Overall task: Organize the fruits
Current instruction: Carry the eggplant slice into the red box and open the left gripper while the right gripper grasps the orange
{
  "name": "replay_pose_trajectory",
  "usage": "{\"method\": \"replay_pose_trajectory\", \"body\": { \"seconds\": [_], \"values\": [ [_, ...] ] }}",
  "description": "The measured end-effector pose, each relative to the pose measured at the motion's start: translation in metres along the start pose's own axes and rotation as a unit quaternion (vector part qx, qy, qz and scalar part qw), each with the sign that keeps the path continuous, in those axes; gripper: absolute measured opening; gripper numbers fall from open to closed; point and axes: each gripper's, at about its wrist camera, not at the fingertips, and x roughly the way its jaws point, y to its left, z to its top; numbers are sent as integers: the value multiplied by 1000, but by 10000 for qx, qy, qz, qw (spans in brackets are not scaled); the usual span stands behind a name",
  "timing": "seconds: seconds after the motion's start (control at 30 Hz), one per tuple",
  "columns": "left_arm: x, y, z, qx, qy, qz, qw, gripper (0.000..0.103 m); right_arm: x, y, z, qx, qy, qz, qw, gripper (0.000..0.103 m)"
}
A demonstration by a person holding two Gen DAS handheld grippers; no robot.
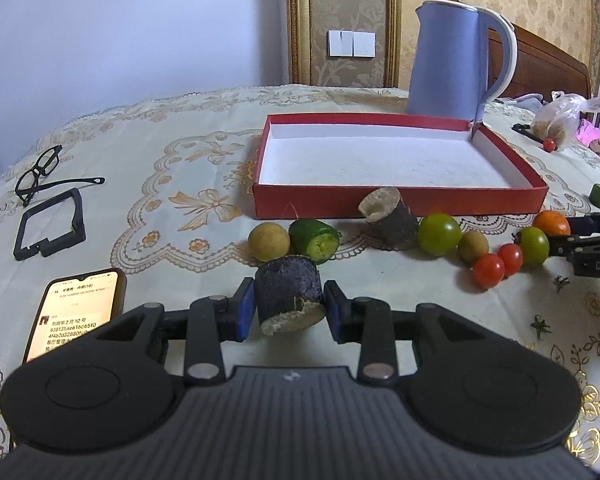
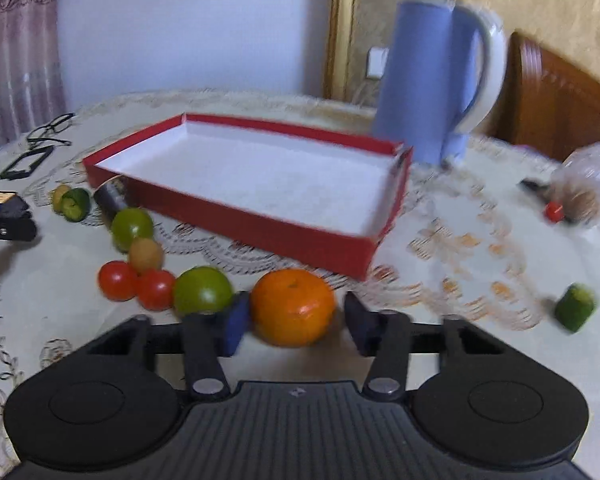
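Your left gripper brackets a dark cut chunk; the blue pads sit at its sides, right pad showing a sliver of gap, so whether it is clamped cannot be told. Phone lies at 9 o'clock of it, screen lit.

Your right gripper is open around the orange: left pad touching or nearly so, right pad clearly apart. The orange rests on the desk.

Beyond the chunk, a loose row runs across the desk in front of the box: a tan fruit, a cut cucumber, a second dark chunk touching the box wall, a green tomato, then two red tomatoes at 2 o'clock.

Red box, white inside, holds nothing. Behind it at 1 o'clock stands the blue kettle. Glasses lie far off at 10 o'clock. The right view is motion-blurred.
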Motion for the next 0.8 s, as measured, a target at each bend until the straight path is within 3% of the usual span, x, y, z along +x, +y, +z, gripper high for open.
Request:
{"method": "replay_pose_trajectory", "body": {
  "seconds": [0.17, 0.37, 0.6, 0.8],
  "values": [
    [-4, -2, 1, 13, -58, 1, 10000, 33, -11, 1, -5, 88, -149, -8, 9999, 43],
    [-11, -12, 8, 107, -149, -63, 9998, 33, -49, 3, -15, 305, -660, -48, 9973, 43],
    [-14, -32, 34, 266, -359, -105, 9989, 33, -81, 6, -26, 555, -1135, 109, 9919, 43],
    [5, -49, 60, 308, -410, -18, 9987, 33, -86, 10, -34, 562, -1246, 94, 9906, 43]
  ]
}}
